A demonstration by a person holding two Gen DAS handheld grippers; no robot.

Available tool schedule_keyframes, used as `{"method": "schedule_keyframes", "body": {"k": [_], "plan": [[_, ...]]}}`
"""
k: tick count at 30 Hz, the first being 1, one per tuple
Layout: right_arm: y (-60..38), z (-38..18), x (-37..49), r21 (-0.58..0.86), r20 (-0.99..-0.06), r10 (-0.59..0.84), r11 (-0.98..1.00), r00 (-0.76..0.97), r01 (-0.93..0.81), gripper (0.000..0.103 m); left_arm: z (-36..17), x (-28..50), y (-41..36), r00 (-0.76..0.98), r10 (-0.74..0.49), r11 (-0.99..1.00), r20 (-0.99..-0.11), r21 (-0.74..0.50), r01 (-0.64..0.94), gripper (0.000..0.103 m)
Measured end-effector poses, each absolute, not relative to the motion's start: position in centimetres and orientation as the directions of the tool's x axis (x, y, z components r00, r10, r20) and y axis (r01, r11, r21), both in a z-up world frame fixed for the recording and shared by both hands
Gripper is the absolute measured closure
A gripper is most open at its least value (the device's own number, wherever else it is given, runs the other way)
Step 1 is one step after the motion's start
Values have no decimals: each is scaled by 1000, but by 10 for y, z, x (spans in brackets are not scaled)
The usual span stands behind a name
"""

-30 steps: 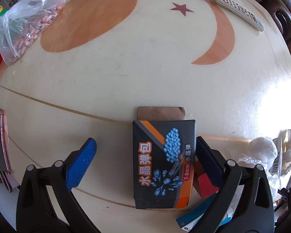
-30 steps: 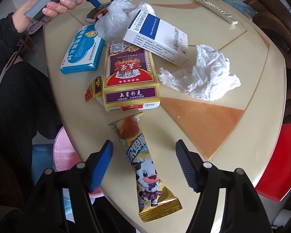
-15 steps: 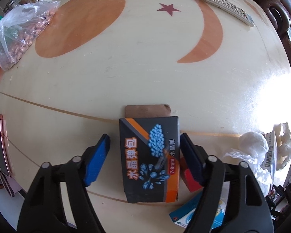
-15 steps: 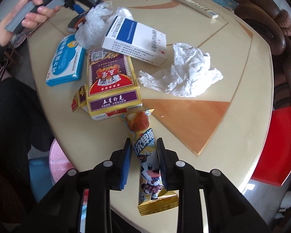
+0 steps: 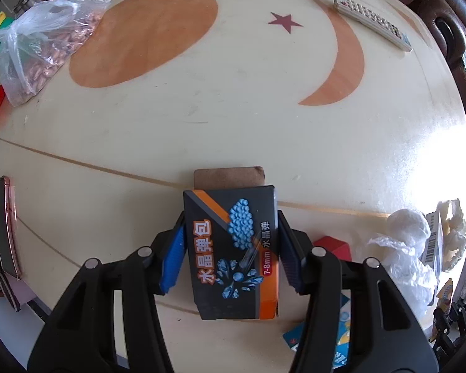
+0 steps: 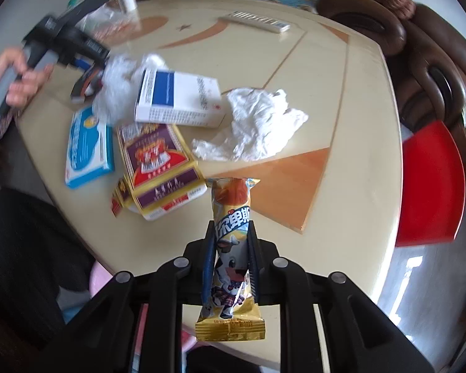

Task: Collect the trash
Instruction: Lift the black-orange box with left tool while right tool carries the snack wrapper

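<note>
Above the worktop [image 5: 264,99], the left hand-held gripper [image 5: 230,245] has just been closed onto the black box [image 5: 230,255], the right hand-held gripper [image 6: 231,258] onto the snack wrapper [image 6: 231,258], both previously wide.

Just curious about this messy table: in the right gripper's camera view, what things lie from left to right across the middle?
Blue-and-white flat box → purple-and-gold card box → crumpled white tissue → red chair seat.

Left tongs [image 5: 230,248] just closing, clamped, pointing down; right tongs [image 6: 231,258] clamped tight, tilted down.
</note>
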State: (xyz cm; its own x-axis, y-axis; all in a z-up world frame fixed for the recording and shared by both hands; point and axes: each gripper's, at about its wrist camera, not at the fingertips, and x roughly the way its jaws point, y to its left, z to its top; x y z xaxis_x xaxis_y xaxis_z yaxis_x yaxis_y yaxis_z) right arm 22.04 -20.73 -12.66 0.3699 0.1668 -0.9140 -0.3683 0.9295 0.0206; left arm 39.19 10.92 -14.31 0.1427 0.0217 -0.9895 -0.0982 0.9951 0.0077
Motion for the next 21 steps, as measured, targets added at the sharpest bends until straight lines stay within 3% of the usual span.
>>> {"method": "schedule_keyframes", "body": {"k": [13, 21], "plan": [[-201, -85, 205, -23, -862, 121, 961, 492, -277, 84, -70, 329, 95, 326, 88, 995, -941, 68, -71, 50], [-193, -52, 186, -4, -824, 130, 972, 552, -235, 84, -34, 279, 108, 426, 38, 999, -904, 35, -15, 50]]}}
